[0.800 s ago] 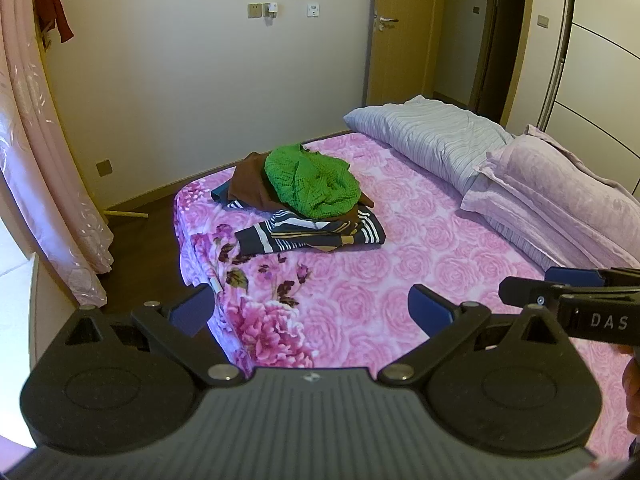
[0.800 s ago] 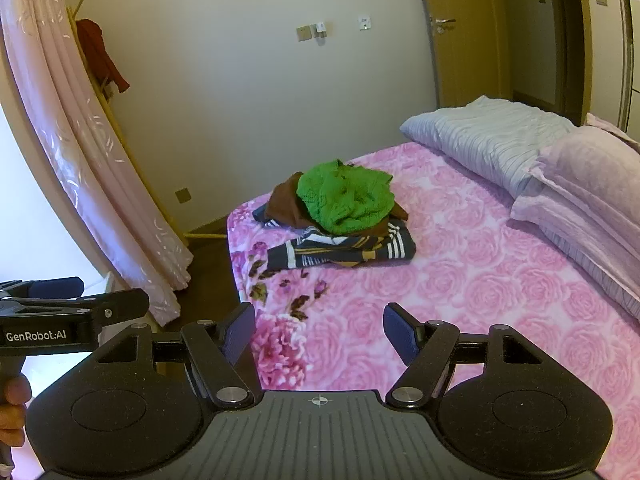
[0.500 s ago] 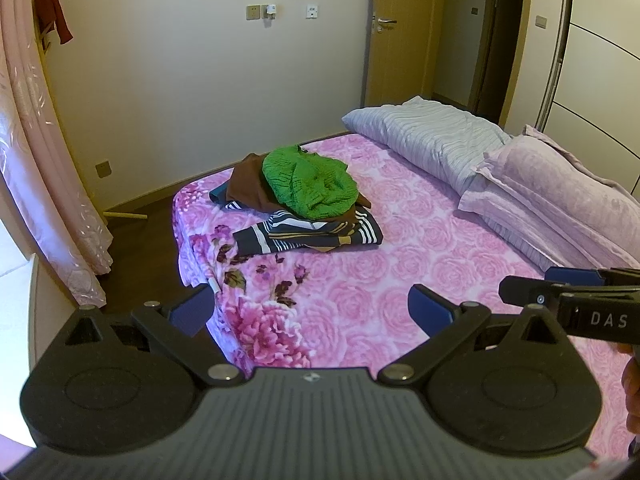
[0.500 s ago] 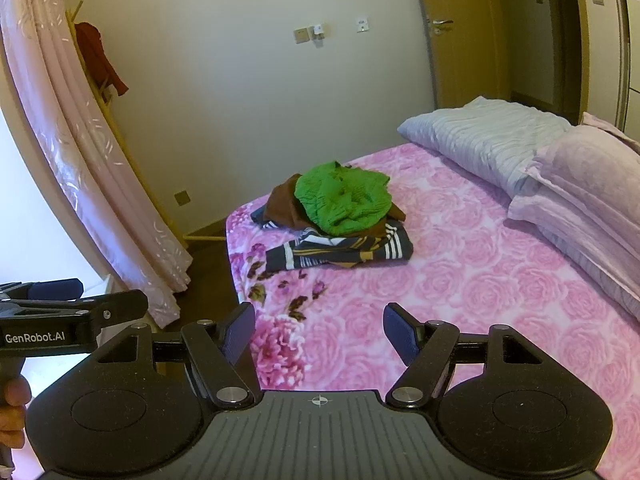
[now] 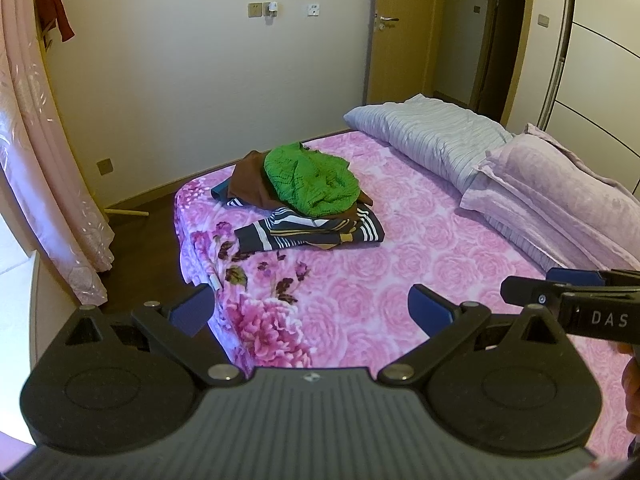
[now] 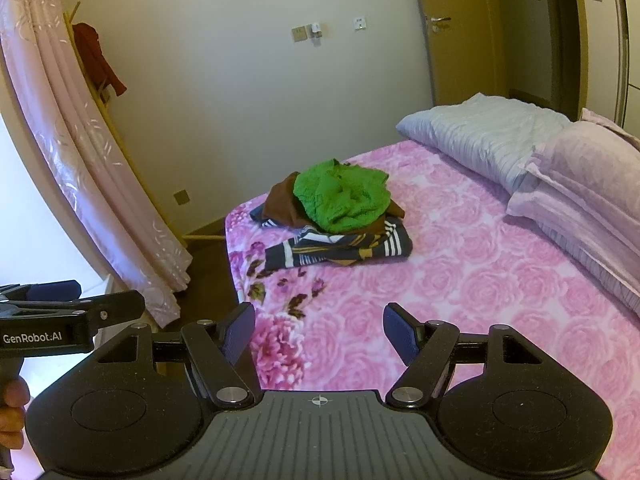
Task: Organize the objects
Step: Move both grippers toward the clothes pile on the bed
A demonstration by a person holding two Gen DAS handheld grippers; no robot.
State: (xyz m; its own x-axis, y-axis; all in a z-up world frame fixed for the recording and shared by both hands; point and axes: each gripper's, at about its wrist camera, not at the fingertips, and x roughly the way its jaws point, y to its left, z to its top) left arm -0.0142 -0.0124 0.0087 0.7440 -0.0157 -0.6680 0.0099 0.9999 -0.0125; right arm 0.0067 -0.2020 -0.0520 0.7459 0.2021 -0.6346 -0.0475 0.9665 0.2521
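A pile of clothes lies near the far corner of the bed: a green knit garment on top of a brown garment, over a dark striped garment. My left gripper is open and empty, held above the near part of the bed, well short of the pile. My right gripper is open and empty too, also short of the pile. Each gripper shows at the edge of the other's view.
The bed has a pink rose-patterned cover. A grey folded quilt and lilac pillows lie at its right. Pink curtains hang at the left. Dark floor lies between bed and wall; a door stands behind.
Both views have shifted slightly; the clothes pile sits a little lower and nearer in each. Both grippers stay open.
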